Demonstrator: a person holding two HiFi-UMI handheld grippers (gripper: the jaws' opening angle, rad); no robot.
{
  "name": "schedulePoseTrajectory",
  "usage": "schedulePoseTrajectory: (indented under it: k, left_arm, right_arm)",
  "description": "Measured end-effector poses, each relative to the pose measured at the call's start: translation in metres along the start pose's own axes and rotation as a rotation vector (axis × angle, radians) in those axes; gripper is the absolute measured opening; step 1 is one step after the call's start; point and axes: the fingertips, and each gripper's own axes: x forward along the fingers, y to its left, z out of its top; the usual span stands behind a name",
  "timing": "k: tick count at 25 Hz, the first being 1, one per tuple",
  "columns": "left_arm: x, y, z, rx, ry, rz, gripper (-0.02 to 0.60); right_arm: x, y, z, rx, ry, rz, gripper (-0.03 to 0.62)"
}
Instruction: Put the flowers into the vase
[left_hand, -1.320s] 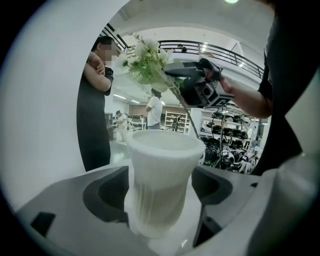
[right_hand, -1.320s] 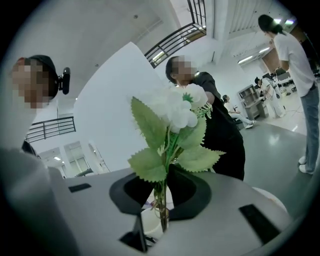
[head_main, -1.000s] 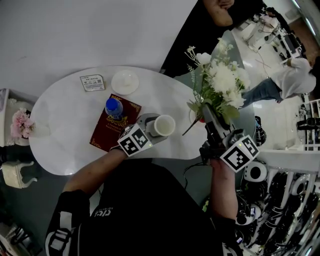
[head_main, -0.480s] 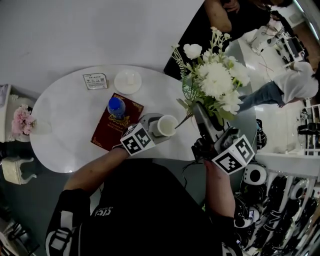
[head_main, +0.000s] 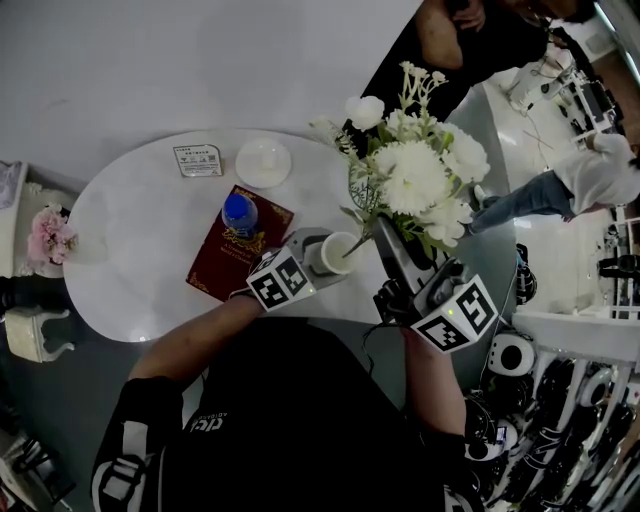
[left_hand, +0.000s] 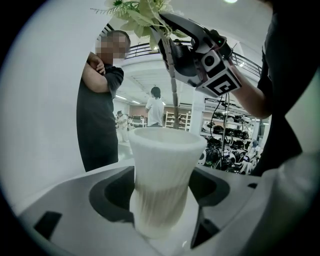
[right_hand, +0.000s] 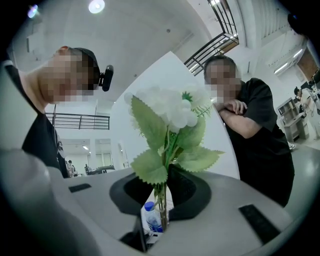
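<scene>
Currently the left gripper has its jaws closed on the ribbed body of the white vase, mouth upward. The right gripper has its jaws closed on the stems of the flowers, with the white heads and leaves high above the vase. The lower stem end is at the vase mouth. No view settles whether it has passed inside the rim.

Hazards from this position:

- Stem catching the rim. The stems approach at a slant, not straight down. If you push on while an end sits on the rim, the stems will bend or lever the vase sideways in the left jaws.
- Early release. The bunch looks top-heavy, and its heads hang to one side of the vase. If you part the right jaws before the stems are deep inside, the bunch will likely tip over the rim and fall out.
- Vase toppling. The vase is narrower low down than at its mouth, so a leaning bunch could carry it over once the left jaws let go — confirm it stands firmly on the worktop before you loosen that grip.
- Knock-on contact. A water bottle and a red book lie just beside the vase, and a toppled vase would strike them.
</scene>
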Motion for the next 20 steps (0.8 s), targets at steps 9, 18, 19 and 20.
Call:
schedulePoseTrajectory:
  k: [9, 18, 19, 20]
  left_arm:
    - [0.0, -0.001, 0.002, 0.001, -0.002, -0.002, 0.339]
    - [-0.001, 0.001, 0.003, 0.0, -0.004, -0.008, 0.339]
    - [-0.001, 0.001, 0.003, 0.0, -0.004, -0.008, 0.339]
    - [-0.001, 0.001, 0.003, -0.001, -0.003, -0.008, 0.339]
  right_arm:
    - [-0.005, 0.0, -0.018, -0.036, -0.007, -0.013, 0.087]
    - [-0.012, -0.008, -0.04, -0.018, -0.016, -0.032, 0.087]
    - [-0.013, -0.01, -0.044, -0.015, -0.011, -0.04, 0.087]
    - [-0.015, -0.012, -0.047, -0.013, -0.008, -0.047, 0.087]
